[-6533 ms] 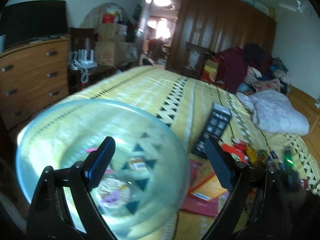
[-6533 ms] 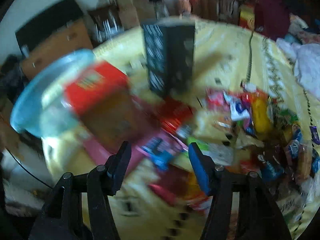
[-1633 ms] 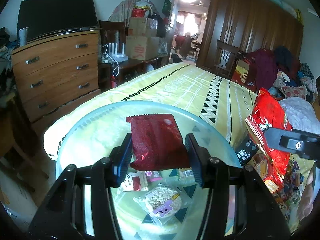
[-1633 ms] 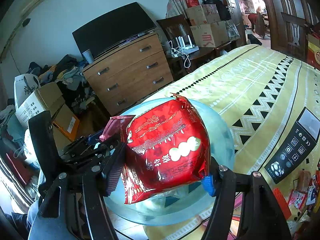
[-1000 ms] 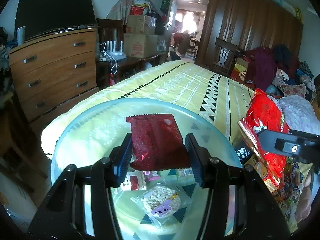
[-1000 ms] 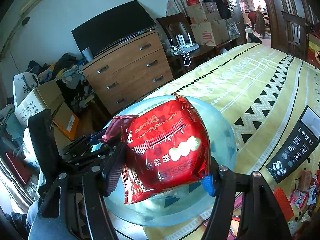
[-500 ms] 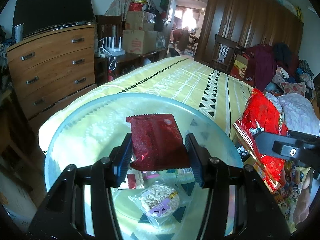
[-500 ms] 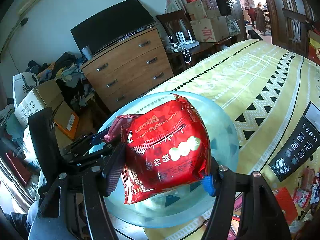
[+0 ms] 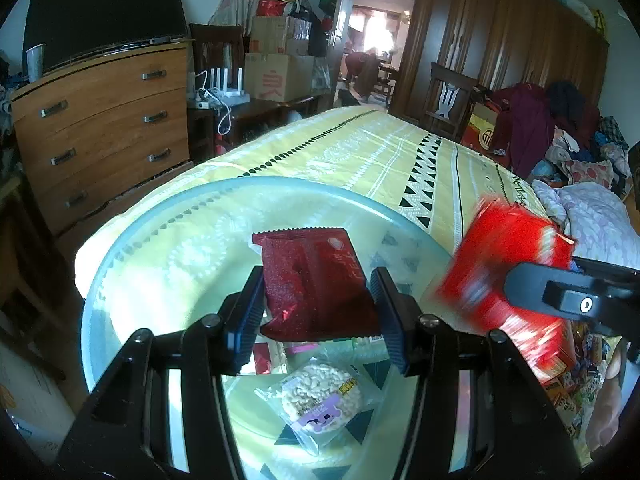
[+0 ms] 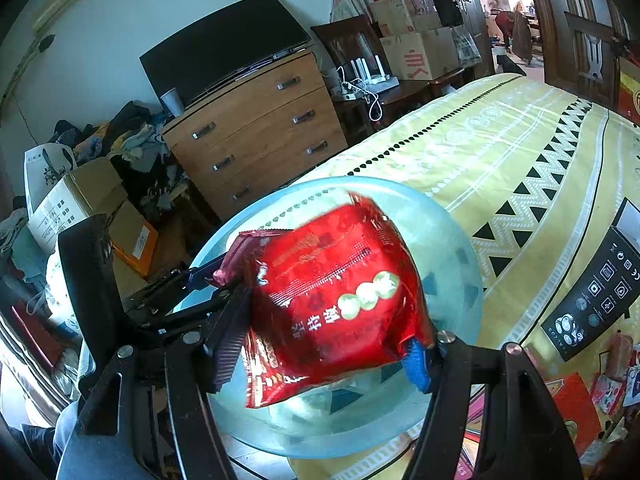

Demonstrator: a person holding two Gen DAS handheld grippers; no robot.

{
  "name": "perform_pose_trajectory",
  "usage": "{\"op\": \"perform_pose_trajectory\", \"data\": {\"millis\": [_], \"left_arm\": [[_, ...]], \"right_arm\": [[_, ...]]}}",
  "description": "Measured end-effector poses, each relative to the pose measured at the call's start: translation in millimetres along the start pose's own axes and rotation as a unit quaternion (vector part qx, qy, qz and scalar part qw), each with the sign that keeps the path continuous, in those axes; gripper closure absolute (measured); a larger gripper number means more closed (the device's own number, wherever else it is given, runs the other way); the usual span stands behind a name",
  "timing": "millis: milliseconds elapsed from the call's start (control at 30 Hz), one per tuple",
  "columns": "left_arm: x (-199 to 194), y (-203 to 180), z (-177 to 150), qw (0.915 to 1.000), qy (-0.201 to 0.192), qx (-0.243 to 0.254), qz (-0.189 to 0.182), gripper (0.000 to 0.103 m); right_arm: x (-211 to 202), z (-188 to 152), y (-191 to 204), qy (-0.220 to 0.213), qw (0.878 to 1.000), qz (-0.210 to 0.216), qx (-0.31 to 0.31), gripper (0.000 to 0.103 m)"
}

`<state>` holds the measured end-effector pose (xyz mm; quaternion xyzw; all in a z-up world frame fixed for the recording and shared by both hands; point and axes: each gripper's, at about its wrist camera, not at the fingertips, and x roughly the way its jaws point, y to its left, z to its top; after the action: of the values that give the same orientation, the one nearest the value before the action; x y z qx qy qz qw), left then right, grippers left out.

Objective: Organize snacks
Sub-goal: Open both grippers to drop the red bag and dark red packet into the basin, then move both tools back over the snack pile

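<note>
My left gripper (image 9: 318,312) is shut on a flat dark red snack packet (image 9: 316,280) and holds it above a large clear blue-rimmed bowl (image 9: 132,224) on the bed. Small snack packets, one of pale puffs (image 9: 320,394), lie in the bowl. My right gripper (image 10: 324,344) is shut on a puffy bright red snack bag (image 10: 336,296) over the same bowl (image 10: 452,232). That bag also shows in the left wrist view (image 9: 508,264), blurred, at the bowl's right rim. The left gripper (image 10: 168,300) shows at the bowl's left side.
The bowl sits at the corner of a bed with a yellow patterned cover (image 9: 400,160). A black remote-like panel (image 10: 596,296) and a heap of loose snacks (image 9: 576,384) lie to the right. A wooden dresser (image 9: 100,120) and boxes stand beyond the bed.
The bright red bag in my right gripper has tilted and is blurred with motion. My left gripper has kept the dark red packet over the bowl, which now sits slightly lower in view.
</note>
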<state>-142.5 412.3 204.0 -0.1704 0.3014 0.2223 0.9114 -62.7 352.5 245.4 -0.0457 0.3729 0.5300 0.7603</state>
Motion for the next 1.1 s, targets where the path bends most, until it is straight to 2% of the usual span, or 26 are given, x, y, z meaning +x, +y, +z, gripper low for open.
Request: {"op": "perform_pose_trajectory", "data": {"millis": [433,500,567,667,767,900,1100], "left_arm": [[10,4,-4,0.9998,0.019,-0.002,-0.003,0.048],[10,5,-4,0.9998,0.021,-0.003,-0.001,0.041],[8,5,-4,0.9999,0.016,-0.005,0.005,0.021],[7,1,-4,0.9999,0.011,0.004,0.012,0.012],[7,-1,-5,0.9998,0.009,0.007,0.015,0.009],[6,-2,-3,0.9997,0.002,0.009,0.024,0.007],[0,-11,-5,0.9995,-0.018,0.011,0.022,0.004]], "right_arm": [[5,-1,0,0.006,1.0,0.004,0.007,0.034],[5,-1,-1,0.005,1.0,0.005,0.01,0.033],[4,-3,-3,0.004,1.0,0.005,0.014,0.031],[0,-7,-3,0.002,1.0,0.007,0.017,0.028],[-8,-12,-3,-0.006,1.0,0.006,0.017,0.019],[-30,-23,1,-0.027,1.0,-0.007,0.008,0.018],[-95,-82,3,-0.094,0.993,-0.063,-0.018,0.011]]}}
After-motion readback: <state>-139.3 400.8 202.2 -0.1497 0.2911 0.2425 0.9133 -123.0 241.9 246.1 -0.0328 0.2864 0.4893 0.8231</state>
